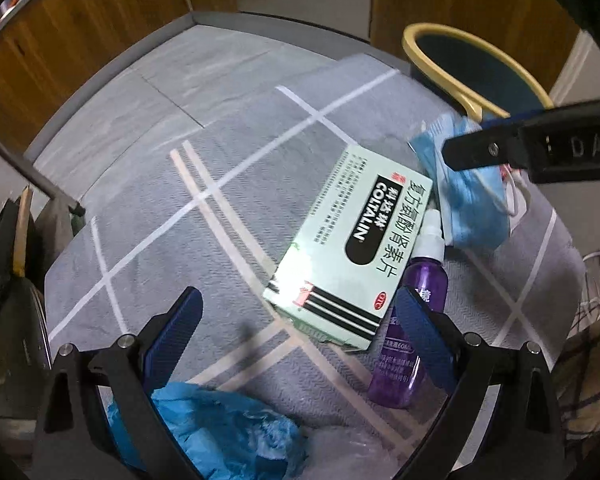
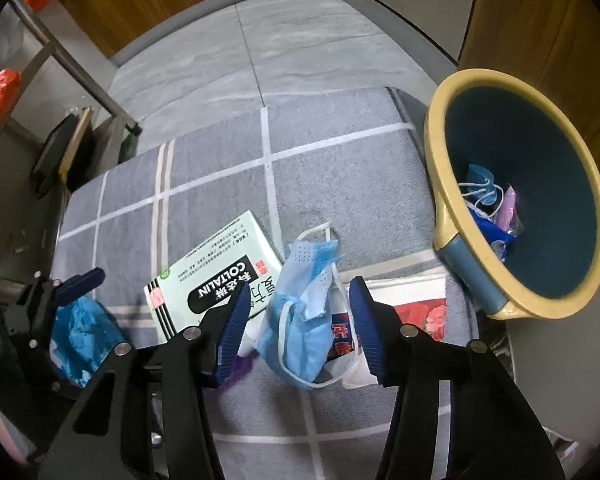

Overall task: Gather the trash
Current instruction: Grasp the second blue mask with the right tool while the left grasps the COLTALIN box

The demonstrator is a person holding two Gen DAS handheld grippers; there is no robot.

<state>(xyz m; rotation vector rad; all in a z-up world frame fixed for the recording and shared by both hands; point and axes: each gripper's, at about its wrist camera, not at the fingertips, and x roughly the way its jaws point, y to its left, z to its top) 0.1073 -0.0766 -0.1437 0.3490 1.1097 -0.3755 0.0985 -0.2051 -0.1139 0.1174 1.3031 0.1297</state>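
Partly done, judging by the wastebasket [image 2: 516, 196]: already inside, a crumpled blue face mask, a blue wrapper and a pink packet. Still out on the grey checked cloth [image 2: 332, 168], all on the side away from the wastebasket's yellow rim: a blue surgical mask [image 2: 300, 312], a green Coltalin medicine box [image 1: 348, 248], a purple spray bottle [image 1: 404, 344], a crumpled blue glove or bag [image 1: 220, 432] and a red-printed packet [image 2: 420, 316] nearest the wastebasket.

Right gripper [image 2: 300, 332] spread wide, fingers straddling the surgical mask, which lies between them with ear loops trailing; not yet pinched, as far as visible. Seen from the left wrist, only one black finger reaching across above the mask, just in front of the wastebasket.

Left gripper [image 1: 300, 344] also spread wide and holding nothing, farther from the wastebasket, with the medicine box corner and spray bottle ahead and the blue glove or bag below.

Likely next: closing on the mask, then carrying it over to the wastebasket. Several items left after that.
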